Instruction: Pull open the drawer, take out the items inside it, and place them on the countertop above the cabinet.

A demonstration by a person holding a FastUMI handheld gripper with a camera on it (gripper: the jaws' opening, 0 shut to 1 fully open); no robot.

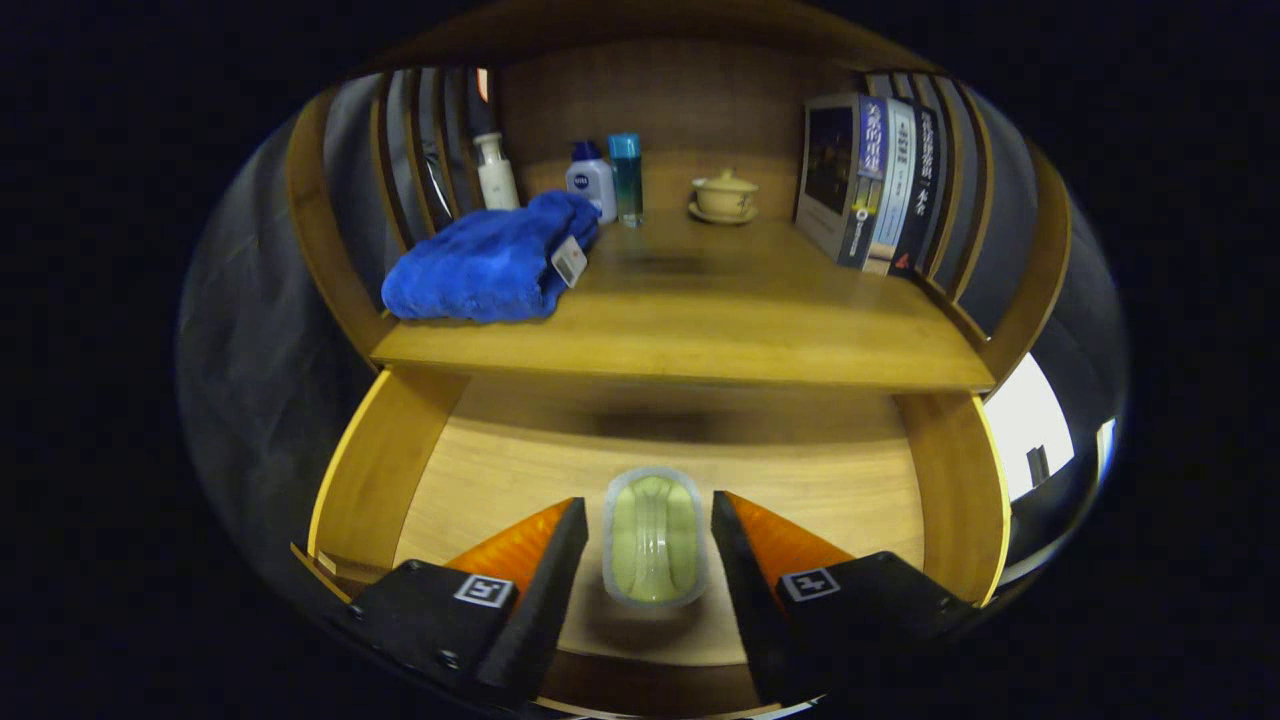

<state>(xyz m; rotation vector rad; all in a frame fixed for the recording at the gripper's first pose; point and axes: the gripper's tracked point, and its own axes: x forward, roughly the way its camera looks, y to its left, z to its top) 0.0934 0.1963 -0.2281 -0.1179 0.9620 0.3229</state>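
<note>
the gripper (648, 545) is released, fingers spread on either side of a pale green lidded box (654, 540) lying on the open drawer (480, 470) floor, not touching it. beyond the fingers, the desk (700, 330) above carries a blue towel (490, 265), bottles (592, 180), a lidded cup (724, 195) and books (875, 185). risk: closing off-centre could push the smooth box aside; lifting too steeply could strike the desk edge.

Container (653, 538) in drawer (372, 470), between parted tongs (650, 530).
</note>
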